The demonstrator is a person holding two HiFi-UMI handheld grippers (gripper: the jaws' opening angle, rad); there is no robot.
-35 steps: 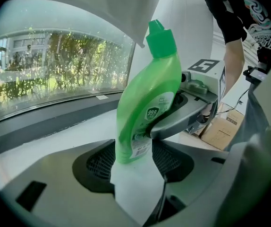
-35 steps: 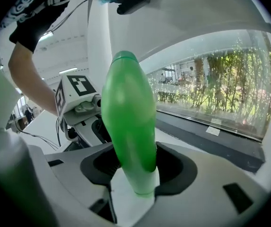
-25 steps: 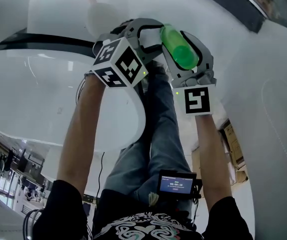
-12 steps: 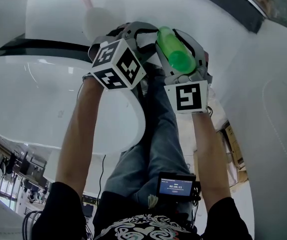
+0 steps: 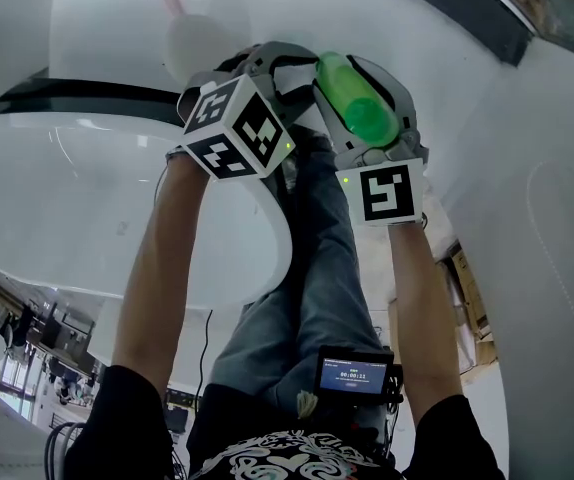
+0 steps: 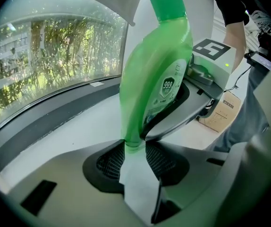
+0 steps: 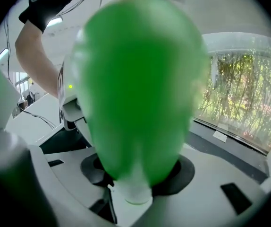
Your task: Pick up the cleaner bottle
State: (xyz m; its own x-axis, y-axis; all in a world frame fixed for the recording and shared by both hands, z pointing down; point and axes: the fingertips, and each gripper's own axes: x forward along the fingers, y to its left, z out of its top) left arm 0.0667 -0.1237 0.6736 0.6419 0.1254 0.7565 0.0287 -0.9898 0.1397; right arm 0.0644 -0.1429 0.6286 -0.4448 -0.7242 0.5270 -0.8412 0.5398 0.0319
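A big white round worktop (image 5: pixel 87 198) fills the left side of the head view. Next comes the left gripper (image 6: pixel 135 150). Its fingers are a little apart. The bottom of the green cleaner bottle (image 6: pixel 156 79) sits right at that gap, but I cannot tell if they touch it.

The bottle is up in the air, above the person's blue jeans (image 5: pixel 317 268). It stands almost straight up and down. Its green cap (image 6: pixel 167 4) points up, and the top leans a bit to the right in the left gripper view.

The right gripper (image 7: pixel 134 176) has its fingers squeezed on the low part of the bottle.

Behind are a white floor (image 6: pixel 69 126), a curved window (image 6: pixel 55 65) with trees, and a cardboard box (image 6: pixel 224 113) on the right.
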